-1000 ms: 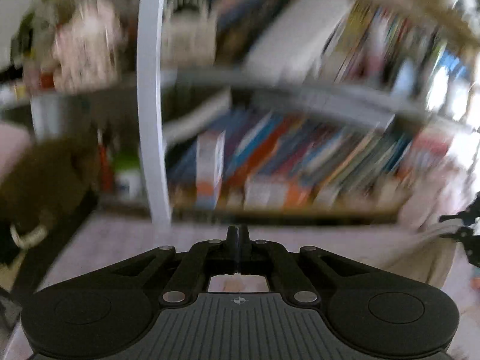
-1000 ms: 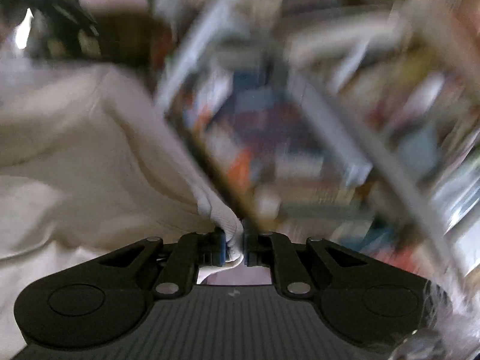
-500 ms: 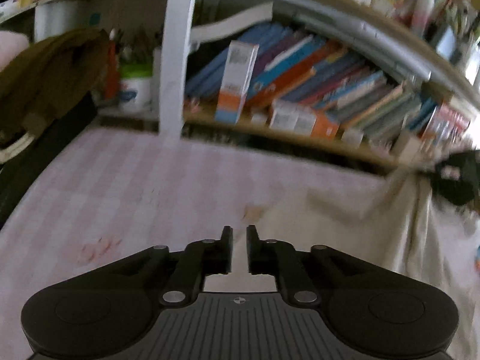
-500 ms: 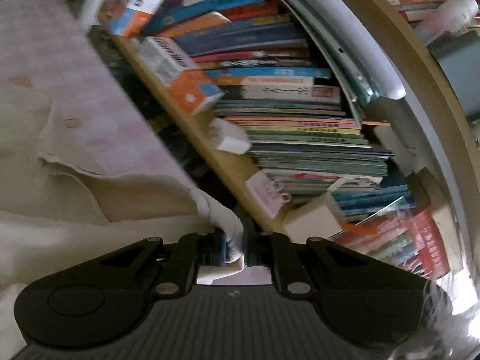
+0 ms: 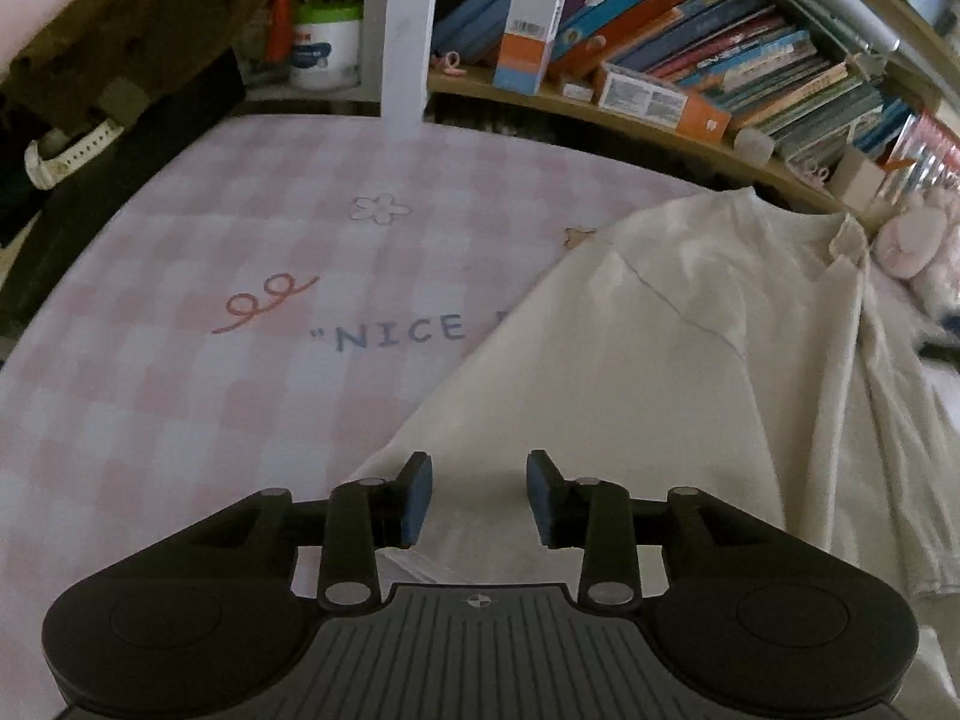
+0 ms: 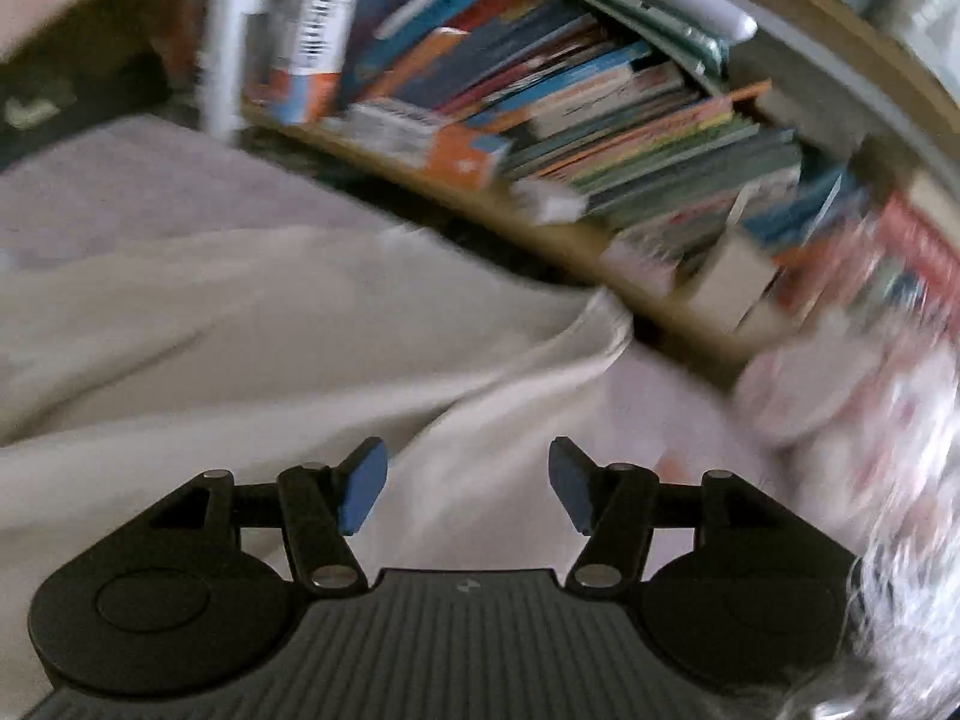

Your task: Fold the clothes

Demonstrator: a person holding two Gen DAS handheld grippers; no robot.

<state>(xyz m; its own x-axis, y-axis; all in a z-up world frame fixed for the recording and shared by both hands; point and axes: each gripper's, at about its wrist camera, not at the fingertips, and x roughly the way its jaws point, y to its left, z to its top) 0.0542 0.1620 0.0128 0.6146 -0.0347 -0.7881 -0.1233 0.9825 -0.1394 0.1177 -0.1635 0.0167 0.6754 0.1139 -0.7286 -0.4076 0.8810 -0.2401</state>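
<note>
A cream garment (image 5: 690, 348) lies spread on the pink checked sheet (image 5: 180, 312), reaching from the near middle to the far right. My left gripper (image 5: 478, 495) hovers open just over the garment's near left corner, with nothing between its blue pads. In the right wrist view the same cream garment (image 6: 252, 324) lies rumpled across the left and middle. My right gripper (image 6: 467, 491) is open above it, its fingers empty. That view is blurred by motion.
A wooden shelf of books (image 5: 690, 60) runs along the far edge of the bed, with a white post (image 5: 411, 30). A brown garment and a white watch (image 5: 66, 147) sit at far left. A pink plush toy (image 5: 912, 240) lies at far right.
Both grippers have come down toward the bed and opened. The right gripper, shut on a cream fold before, has let it go. The garment now lies spread on the sheet.
</note>
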